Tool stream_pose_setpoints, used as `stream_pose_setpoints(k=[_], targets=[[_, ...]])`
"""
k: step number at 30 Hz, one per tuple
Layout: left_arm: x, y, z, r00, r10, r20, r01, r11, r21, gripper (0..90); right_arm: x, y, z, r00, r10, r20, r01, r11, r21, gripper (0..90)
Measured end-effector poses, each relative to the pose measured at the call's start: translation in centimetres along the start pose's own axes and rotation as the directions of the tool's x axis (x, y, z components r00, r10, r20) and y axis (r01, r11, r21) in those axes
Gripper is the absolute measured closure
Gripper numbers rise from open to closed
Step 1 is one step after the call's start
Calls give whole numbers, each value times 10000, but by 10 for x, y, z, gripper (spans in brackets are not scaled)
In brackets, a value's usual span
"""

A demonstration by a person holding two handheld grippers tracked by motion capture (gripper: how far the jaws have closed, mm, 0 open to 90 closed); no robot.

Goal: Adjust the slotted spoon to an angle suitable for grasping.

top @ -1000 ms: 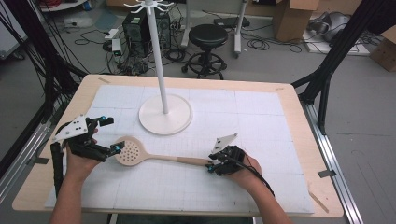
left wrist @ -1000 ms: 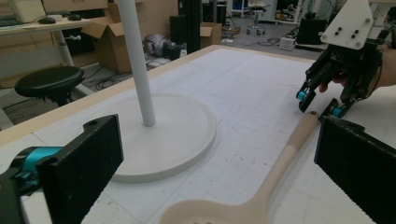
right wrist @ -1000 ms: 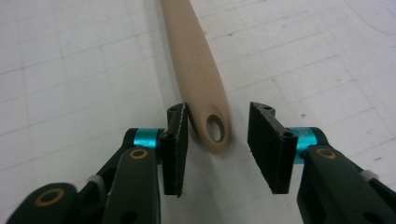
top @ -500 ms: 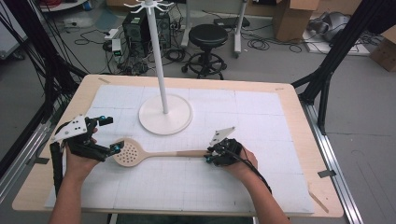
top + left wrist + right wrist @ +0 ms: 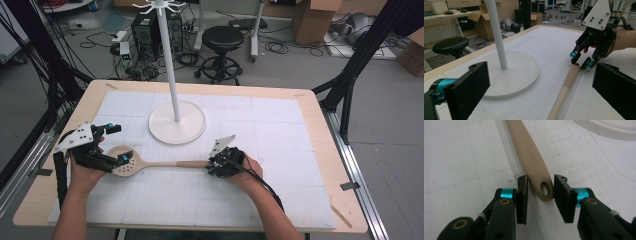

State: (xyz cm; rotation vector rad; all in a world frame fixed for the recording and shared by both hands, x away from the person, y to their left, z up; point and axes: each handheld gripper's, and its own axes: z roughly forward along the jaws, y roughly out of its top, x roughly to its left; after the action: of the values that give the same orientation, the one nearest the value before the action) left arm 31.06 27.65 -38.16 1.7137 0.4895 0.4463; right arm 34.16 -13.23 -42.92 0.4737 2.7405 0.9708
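**Right tool closing in on the spoon's handle tip**

Nearest the person, the right tool (image 5: 540,195) is straddling the hole-pierced tip of the slotted spoon (image 5: 150,162), which is lying flat on the white gridded mat of the counter (image 5: 310,102). Its jaws have just been opening a little, with the tip between them; the left pad (image 5: 523,192) is sitting almost against the handle while a visible gap is showing on the other side, so the tool is released, not yet clamping. To do this grasp well, the person is likely needing to centre the handle between the pads, press them low against the mat so the thin handle cannot slip out underneath, and squeeze behind the hole rather than at the very end.

Farther left, the left tool (image 5: 107,145) is hovering wide open beside the spoon's perforated bowl, grasping nothing. Beyond both, the white hook stand (image 5: 175,100) is rising from its round base, near the spoon but apart from it.
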Motion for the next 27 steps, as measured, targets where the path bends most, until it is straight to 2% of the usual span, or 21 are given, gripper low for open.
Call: stream_pose_setpoints(k=[5,9,11,16,21,23,27], targets=[[-1,1,1,10000,10,36,-10,10000,-25,18,0,-2,-26,9986,507,150,-491,9947,-901,515],[-1,1,1,10000,16,73,-15,10000,-32,18,0,-9,-62,9945,1012,269,-932,9729,-2116,457],[-2,2,1,10000,22,49,-22,10000,-38,18,-2,-15,-76,9930,1116,394,-977,9609,-2593,431],[-2,3,1,10000,42,87,-41,10000,-82,18,-4,-29,-99,9868,1469,683,-1190,9435,-3091,411],[-1,2,1,9999,37,93,-37,10000,-70,18,-5,-43,-117,9771,1899,959,-1404,9142,-3801,379],[-1,2,1,9999,48,101,-48,10000,-62,18,-4,-47,-121,9767,1885,1022,-1349,9107,-3904,359],[-1,2,0,10000,-11,85,12,9999,-110,18,-3,-56,-130,9757,1949,998,-1349,8940,-4272,316]])
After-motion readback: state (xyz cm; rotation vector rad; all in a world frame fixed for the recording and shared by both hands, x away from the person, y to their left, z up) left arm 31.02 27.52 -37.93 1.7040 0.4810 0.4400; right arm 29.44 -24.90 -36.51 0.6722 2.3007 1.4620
